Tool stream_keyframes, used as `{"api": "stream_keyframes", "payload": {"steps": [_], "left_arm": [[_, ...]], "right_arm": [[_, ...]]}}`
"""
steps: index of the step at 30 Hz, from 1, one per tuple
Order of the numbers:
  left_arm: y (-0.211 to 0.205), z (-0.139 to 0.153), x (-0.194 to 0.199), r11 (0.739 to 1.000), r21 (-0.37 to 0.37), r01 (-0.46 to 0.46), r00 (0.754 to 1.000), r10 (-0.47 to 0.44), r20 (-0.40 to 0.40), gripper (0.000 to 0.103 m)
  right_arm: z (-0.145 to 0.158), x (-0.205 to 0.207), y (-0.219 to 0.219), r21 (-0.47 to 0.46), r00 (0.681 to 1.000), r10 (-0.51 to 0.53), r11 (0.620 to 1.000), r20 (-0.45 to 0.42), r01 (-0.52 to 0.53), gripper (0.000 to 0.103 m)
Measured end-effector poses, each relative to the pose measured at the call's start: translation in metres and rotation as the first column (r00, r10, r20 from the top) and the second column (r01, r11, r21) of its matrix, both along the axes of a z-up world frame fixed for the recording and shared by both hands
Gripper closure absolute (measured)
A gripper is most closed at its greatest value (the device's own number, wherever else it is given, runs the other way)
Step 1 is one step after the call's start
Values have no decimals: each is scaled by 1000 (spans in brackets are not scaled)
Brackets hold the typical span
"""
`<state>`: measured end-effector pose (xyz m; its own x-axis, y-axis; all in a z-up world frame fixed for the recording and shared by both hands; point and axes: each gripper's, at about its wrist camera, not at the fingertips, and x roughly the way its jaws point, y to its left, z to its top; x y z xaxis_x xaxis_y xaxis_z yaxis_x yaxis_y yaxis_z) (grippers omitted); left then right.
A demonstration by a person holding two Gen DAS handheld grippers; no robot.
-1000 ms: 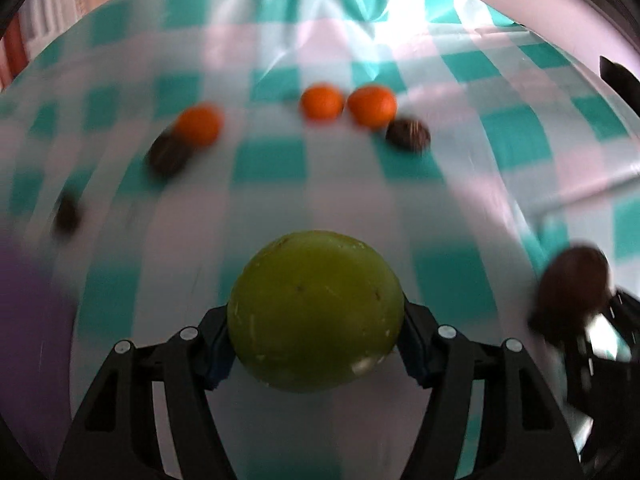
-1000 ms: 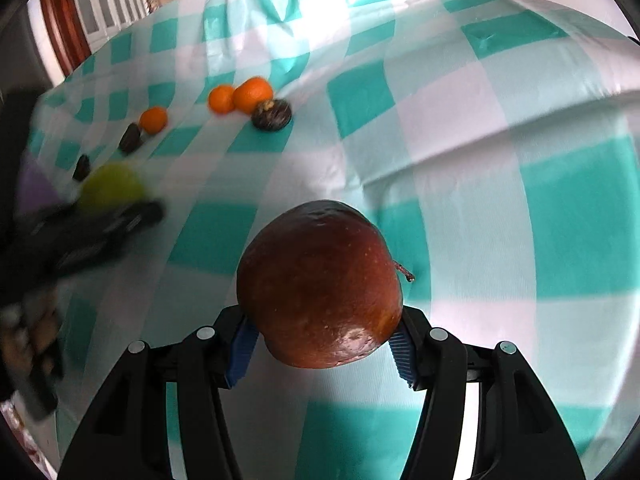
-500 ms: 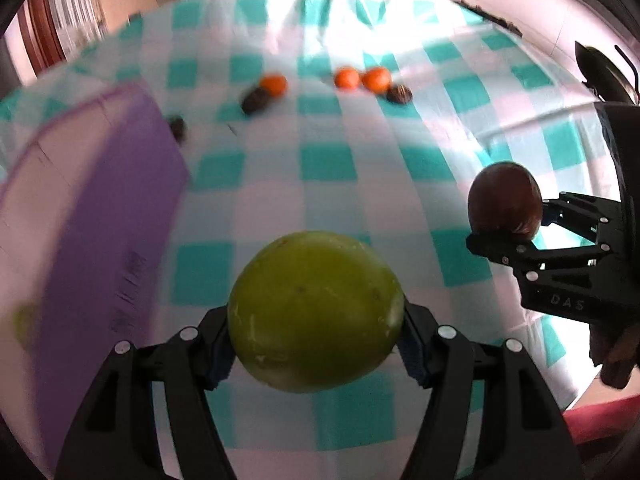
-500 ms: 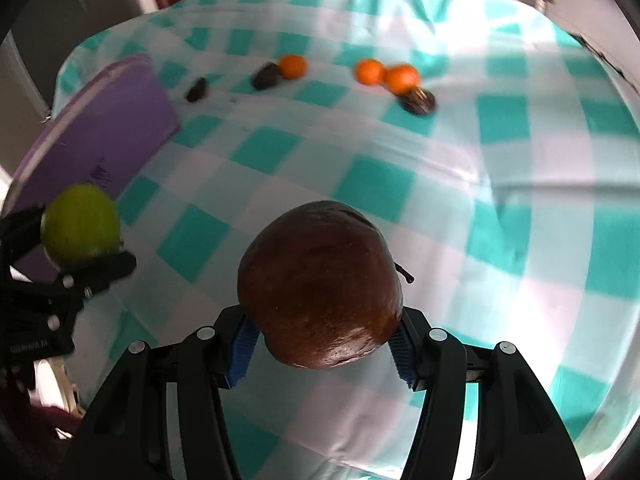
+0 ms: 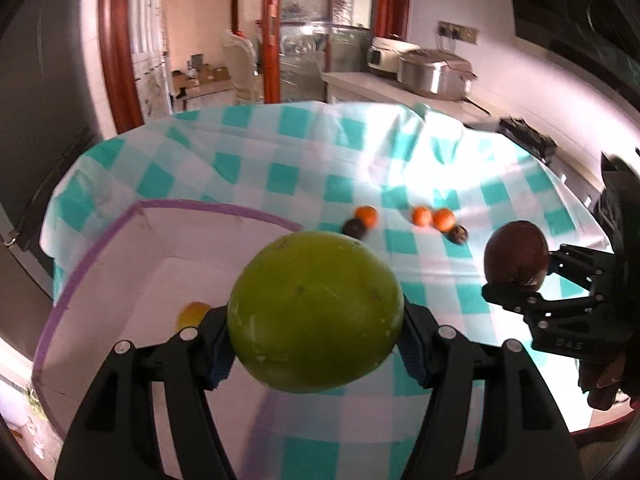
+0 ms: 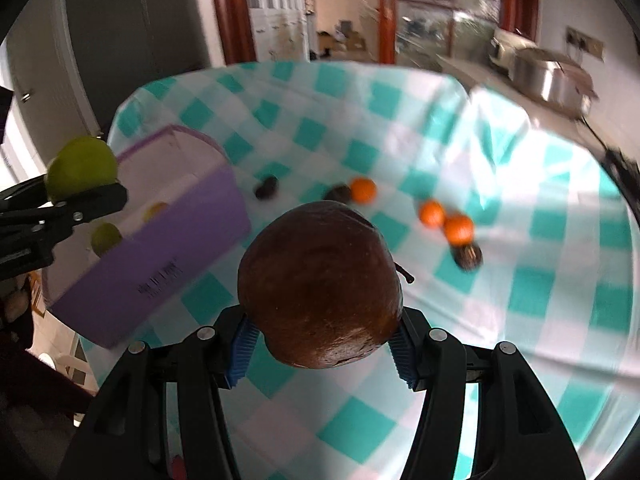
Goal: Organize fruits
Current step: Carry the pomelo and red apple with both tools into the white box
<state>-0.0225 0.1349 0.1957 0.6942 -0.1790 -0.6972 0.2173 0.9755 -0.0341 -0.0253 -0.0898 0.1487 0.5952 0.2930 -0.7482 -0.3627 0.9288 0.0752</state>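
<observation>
My left gripper (image 5: 316, 340) is shut on a green apple (image 5: 315, 317) and holds it above the near edge of a purple-walled box (image 5: 104, 240) with a white inside. A yellow fruit (image 5: 193, 313) lies in the box. My right gripper (image 6: 320, 344) is shut on a dark red apple (image 6: 320, 284), held above the checked cloth to the right of the box (image 6: 160, 264). The left gripper with the green apple (image 6: 82, 168) also shows at the left of the right wrist view. The right gripper (image 5: 520, 280) shows at the right of the left wrist view.
Three oranges (image 6: 363, 190) (image 6: 432, 213) (image 6: 459, 229) and several small dark fruits (image 6: 266, 187) (image 6: 468, 257) lie on the teal-and-white checked tablecloth (image 6: 520, 280). Two yellow-green fruits (image 6: 106, 238) lie in the box. A counter with cookers (image 5: 434, 74) stands behind the table.
Both grippers have risen and pulled back with their apples. The left one has swung left over the purple box, whose white inside now shows.
</observation>
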Motion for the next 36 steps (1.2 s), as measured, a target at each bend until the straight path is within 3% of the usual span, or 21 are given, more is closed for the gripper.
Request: {"api": "stream_keyframes", "payload": {"steps": [9, 19, 28, 36], "left_arm": [[78, 9, 9, 992, -5, -125, 992, 125, 18, 36], [166, 0, 14, 977, 99, -188, 981, 191, -32, 36], [218, -44, 24, 974, 190, -122, 970, 157, -186, 36], [225, -72, 32, 975, 221, 2, 962, 58, -266, 36]], "right_arm": [[19, 23, 74, -5, 991, 127, 992, 35, -127, 47], [25, 34, 195, 11, 951, 300, 953, 69, -301, 47], [-16, 46, 272, -69, 934, 356, 931, -33, -357, 47], [-50, 51, 294, -133, 931, 346, 923, -120, -360, 47]]}}
